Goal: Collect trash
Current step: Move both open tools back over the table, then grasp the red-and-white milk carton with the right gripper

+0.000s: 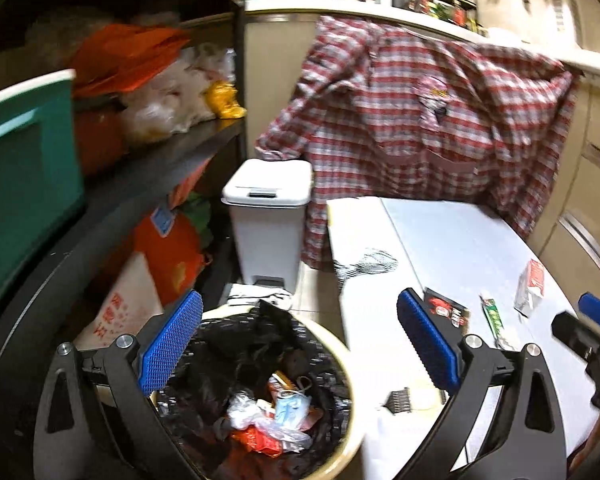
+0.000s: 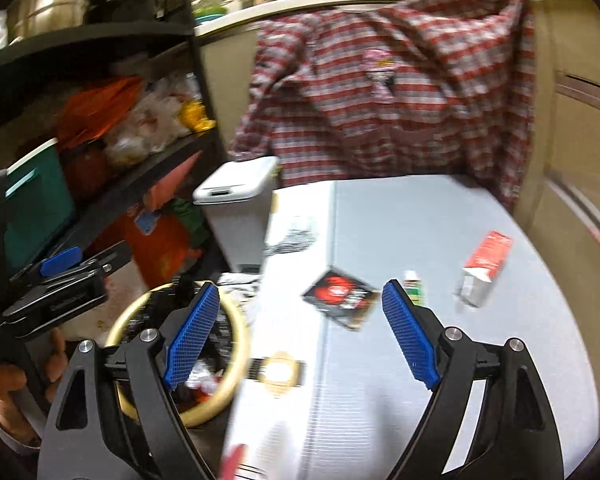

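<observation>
A round cream bin (image 1: pixel 342 432) lined with a black bag holds wrappers and plastic scraps; it also shows in the right wrist view (image 2: pixel 242 344). My left gripper (image 1: pixel 300 344) is open and empty above the bin's rim. My right gripper (image 2: pixel 300 332) is open and empty over a white table (image 2: pixel 440 240). On the table lie a black and red wrapper (image 2: pixel 340 298), a green tube (image 2: pixel 414 288), a red and white carton (image 2: pixel 486 268) and a black and gold wrapper (image 2: pixel 278 370) near the table's edge.
A white pedal bin (image 1: pixel 266 216) stands behind the cream bin. A plaid shirt (image 1: pixel 420 120) hangs off the counter behind the table. A dark shelf (image 1: pixel 152 160) on the left holds bags and a green box (image 1: pixel 24 184).
</observation>
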Demonstrator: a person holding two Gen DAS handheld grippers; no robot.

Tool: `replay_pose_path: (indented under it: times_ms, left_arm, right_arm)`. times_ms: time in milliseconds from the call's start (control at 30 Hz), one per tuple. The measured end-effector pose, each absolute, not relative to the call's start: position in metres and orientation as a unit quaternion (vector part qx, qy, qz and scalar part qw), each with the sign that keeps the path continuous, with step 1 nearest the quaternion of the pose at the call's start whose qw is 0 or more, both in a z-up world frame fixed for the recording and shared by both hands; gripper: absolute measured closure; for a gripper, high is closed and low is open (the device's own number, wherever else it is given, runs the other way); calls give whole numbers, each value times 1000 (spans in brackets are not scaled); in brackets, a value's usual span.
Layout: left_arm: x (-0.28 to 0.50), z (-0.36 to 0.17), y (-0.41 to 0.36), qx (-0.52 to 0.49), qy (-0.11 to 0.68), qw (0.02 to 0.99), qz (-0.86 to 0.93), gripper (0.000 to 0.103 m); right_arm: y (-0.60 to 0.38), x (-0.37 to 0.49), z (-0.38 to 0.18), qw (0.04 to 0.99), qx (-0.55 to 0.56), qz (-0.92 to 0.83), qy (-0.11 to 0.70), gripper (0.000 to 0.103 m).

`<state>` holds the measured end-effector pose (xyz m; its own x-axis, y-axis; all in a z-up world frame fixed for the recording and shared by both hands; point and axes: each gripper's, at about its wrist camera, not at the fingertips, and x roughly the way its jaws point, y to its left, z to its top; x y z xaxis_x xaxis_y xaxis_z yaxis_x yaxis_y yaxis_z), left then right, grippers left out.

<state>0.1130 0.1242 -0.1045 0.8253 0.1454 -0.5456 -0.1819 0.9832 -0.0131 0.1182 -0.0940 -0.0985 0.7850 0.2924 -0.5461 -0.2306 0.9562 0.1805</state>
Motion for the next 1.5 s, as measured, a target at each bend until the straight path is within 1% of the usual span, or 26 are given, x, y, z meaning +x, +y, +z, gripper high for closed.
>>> replay_pose_path:
  times_ms: [200, 433, 700, 867, 1067, 1300, 1500]
  left_arm:
    - [122, -108, 84, 7, 285, 956, 72, 8]
    - [134, -109, 50, 0, 285, 957, 51, 8]
    - [149, -120, 27, 27, 287, 957, 40, 8]
    - [156, -123, 30, 19, 287, 957, 39, 8]
    - [163, -124, 45, 6, 289, 956, 55, 8]
    - [163, -123, 69, -21, 291, 954, 72, 8]
    - [166, -125, 76, -22, 297, 951, 79, 8]
  right_arm:
    - [-156, 128, -106, 951, 78, 68, 290, 20]
    - [-216, 141, -120, 954, 114, -6, 278, 20]
    - [-254, 181, -145, 946, 140, -64, 286, 20]
    - [-258, 207, -157, 940, 149, -79, 298, 20]
    - [-250, 235, -171, 946, 119, -97, 287, 20]
    - [-241, 270, -200, 936, 107, -110, 315, 20]
    - [-226, 284, -212, 932, 90, -111, 333, 21]
